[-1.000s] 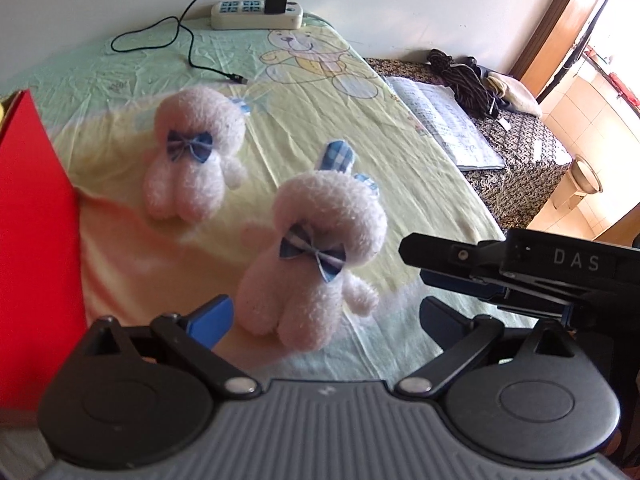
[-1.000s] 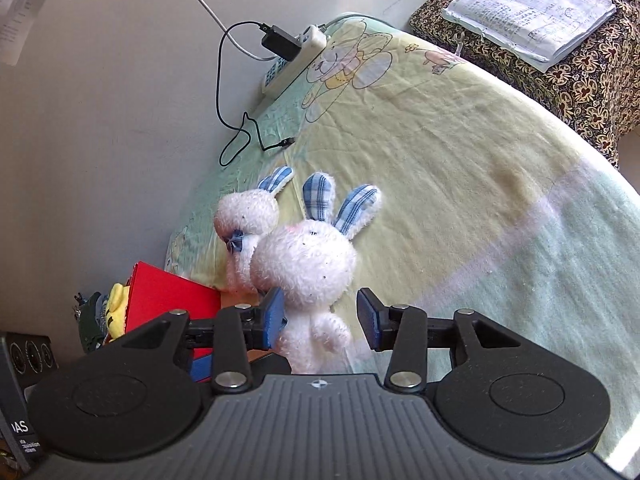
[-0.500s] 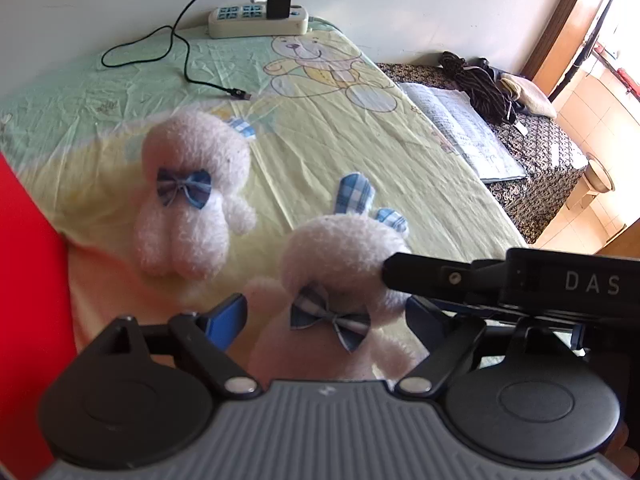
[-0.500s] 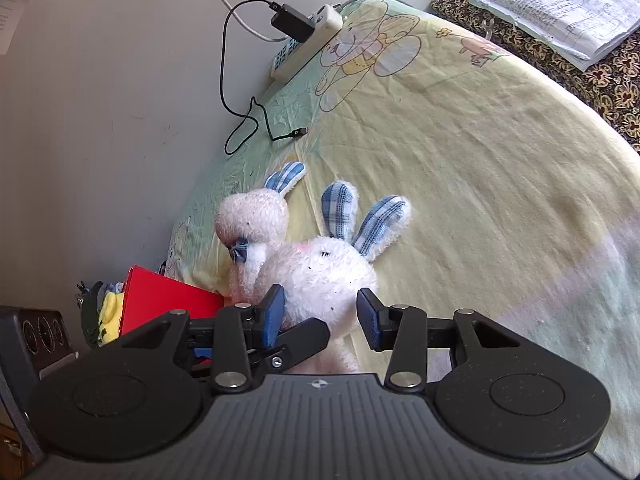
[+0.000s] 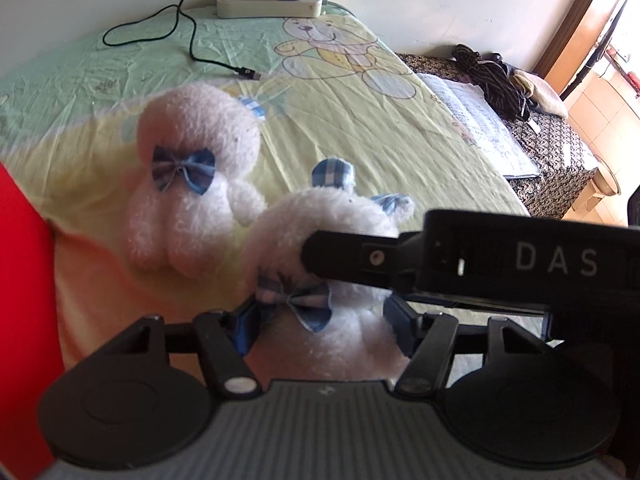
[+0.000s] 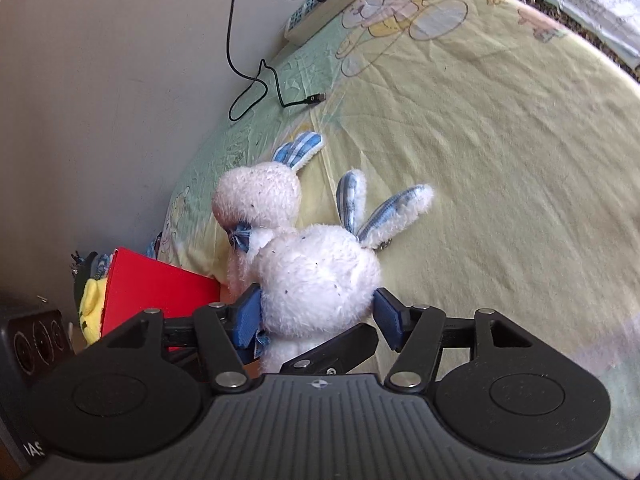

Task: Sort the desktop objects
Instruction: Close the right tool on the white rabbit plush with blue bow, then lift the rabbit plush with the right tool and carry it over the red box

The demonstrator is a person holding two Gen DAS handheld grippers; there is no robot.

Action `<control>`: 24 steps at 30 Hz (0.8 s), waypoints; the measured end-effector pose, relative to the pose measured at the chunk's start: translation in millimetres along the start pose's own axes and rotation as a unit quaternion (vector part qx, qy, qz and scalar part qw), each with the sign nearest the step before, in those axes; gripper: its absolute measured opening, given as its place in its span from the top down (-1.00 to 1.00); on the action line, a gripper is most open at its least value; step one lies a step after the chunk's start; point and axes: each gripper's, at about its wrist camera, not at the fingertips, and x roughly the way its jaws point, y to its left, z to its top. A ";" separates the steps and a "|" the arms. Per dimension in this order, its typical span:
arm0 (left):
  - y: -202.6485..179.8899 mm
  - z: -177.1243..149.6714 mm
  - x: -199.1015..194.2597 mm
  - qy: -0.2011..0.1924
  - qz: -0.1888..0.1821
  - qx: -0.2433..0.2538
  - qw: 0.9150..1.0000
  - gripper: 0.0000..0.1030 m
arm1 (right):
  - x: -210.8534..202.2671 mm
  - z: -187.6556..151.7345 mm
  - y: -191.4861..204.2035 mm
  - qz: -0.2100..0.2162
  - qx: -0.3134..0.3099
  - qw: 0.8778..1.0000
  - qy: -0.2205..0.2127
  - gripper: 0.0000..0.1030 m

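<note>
I am reaching my left gripper (image 5: 320, 326) and right gripper (image 6: 316, 314) low over the bedsheet (image 6: 500, 140), both clamping the nearer plush bunny (image 6: 316, 280) lying beside its twin (image 5: 188, 176).

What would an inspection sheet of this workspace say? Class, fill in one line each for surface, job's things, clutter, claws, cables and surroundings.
Surface: bed sheet, green and yellow, with a bear print.
Job's things: two white plush rabbits with blue bows; near rabbit sits between both claws, far rabbit lies beside it; red box next to them.
Clutter: yellow toy behind the red box.
Claws: left claw around the near rabbit's body; right claw around its head; pads touch the fur, firm grip cannot be told.
Cables: power strip with black charger; loose black cable on the sheet.
Surroundings: white wall, papers on a patterned cloth.
</note>
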 end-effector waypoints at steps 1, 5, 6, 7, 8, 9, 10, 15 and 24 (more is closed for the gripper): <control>-1.5 -1.2 -0.2 -0.001 0.004 0.003 1.000 -0.27 | 0.7 -0.6 0.6 0.000 0.001 1.000 -0.001 -0.21; 0.2 -2.6 -0.6 -0.001 0.000 0.005 1.000 -0.26 | 1.2 -0.8 11.2 -0.006 -0.036 0.999 0.004 -0.18; 0.7 -2.2 -0.8 -0.001 -0.001 0.005 1.000 -0.26 | 0.5 -1.2 12.2 -0.007 -0.040 0.999 0.005 -0.17; 0.8 -2.3 -1.3 0.000 -0.001 0.006 1.000 -0.26 | -0.5 -1.1 11.8 -0.006 -0.039 0.999 0.006 -0.16; 0.0 -2.3 -1.9 0.001 -0.001 0.007 1.000 -0.26 | -1.3 -1.1 11.4 -0.005 -0.037 0.999 0.007 -0.15; -0.7 -2.2 -2.5 0.003 -0.001 0.009 1.000 -0.24 | -2.4 -1.4 11.2 -0.004 -0.037 0.999 0.008 -0.13; -1.5 -2.4 -3.8 0.004 -0.001 0.010 1.000 -0.24 | -4.2 -1.9 11.7 -0.003 -0.039 0.999 0.009 -0.12; -5.1 -7.1 -16.0 0.006 0.004 0.020 1.000 -0.16 | -14.4 -10.6 25.7 -0.005 -0.077 0.997 0.013 -0.11; -9.8 -29.5 -57.1 -0.003 0.011 0.036 0.999 -0.13 | -36.0 -39.0 52.3 0.006 -0.135 0.991 0.020 -0.11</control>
